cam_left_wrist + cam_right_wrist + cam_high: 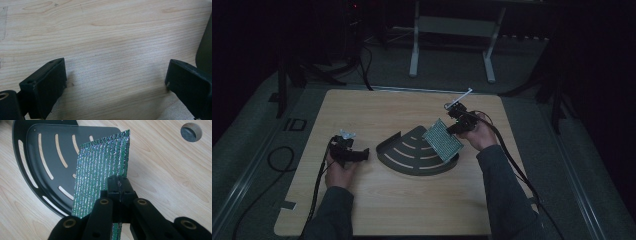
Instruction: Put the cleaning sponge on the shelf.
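Pinching one edge of a silvery-green foil pad (100,170), the right gripper (119,191) has its jaws pressed together on the sheet, which hangs tilted over the right end of a dark fan-shaped tray (404,157) on the wooden table (377,210). In the high view the right gripper (457,126) holds the pad (442,140) slanting down so that its lower corner reaches over the tray's rim; whether that corner touches the tray I cannot tell. The pad looks thin and very light, ribbed like quilted bubble foil; held by one edge alone it keeps nearly flat, so I judge it to have some spring yet to bend or crease easily if pushed against something. Its shiny skin is probably slippery, so a firm bite well in from the edge seems wiser than a hold at the very corner, and the present grip near the middle of one side looks sound. The tray (32,162) appears to be stiff painted metal with curved slots and a raised lip along its arc, likely heavier and best taken by that lip. The left gripper (354,154) rests low on the table just left of the tray, and in its own view the left gripper (115,82) stands wide apart with only bare wood between the jaws. No brand, label or writing can be read on the pad or the tray.
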Demonstrator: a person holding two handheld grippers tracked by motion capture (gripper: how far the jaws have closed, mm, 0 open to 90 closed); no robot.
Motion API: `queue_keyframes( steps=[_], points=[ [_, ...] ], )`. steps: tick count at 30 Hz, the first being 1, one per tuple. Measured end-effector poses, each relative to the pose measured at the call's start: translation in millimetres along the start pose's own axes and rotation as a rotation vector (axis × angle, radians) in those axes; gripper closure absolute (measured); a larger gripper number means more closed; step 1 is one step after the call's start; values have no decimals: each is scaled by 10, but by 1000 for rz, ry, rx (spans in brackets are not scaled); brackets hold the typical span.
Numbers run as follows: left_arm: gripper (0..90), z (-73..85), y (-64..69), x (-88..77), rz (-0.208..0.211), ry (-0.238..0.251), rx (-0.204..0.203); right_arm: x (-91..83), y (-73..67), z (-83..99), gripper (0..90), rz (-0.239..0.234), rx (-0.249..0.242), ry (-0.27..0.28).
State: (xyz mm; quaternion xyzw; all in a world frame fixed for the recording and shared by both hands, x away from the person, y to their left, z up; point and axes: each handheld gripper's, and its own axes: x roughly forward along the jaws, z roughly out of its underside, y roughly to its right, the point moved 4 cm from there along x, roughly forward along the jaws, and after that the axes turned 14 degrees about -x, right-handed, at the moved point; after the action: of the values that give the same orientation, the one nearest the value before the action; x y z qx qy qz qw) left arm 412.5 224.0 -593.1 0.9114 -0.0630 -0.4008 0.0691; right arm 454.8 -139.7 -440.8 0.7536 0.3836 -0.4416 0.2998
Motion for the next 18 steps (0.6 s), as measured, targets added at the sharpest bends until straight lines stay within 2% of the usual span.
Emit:
queue_keyframes(
  steps=[18],
  points=[
    [41, -1, 1, 1, 1, 0, 1, 109, -29, -39, 898, -1, -4, -10]
  ],
)
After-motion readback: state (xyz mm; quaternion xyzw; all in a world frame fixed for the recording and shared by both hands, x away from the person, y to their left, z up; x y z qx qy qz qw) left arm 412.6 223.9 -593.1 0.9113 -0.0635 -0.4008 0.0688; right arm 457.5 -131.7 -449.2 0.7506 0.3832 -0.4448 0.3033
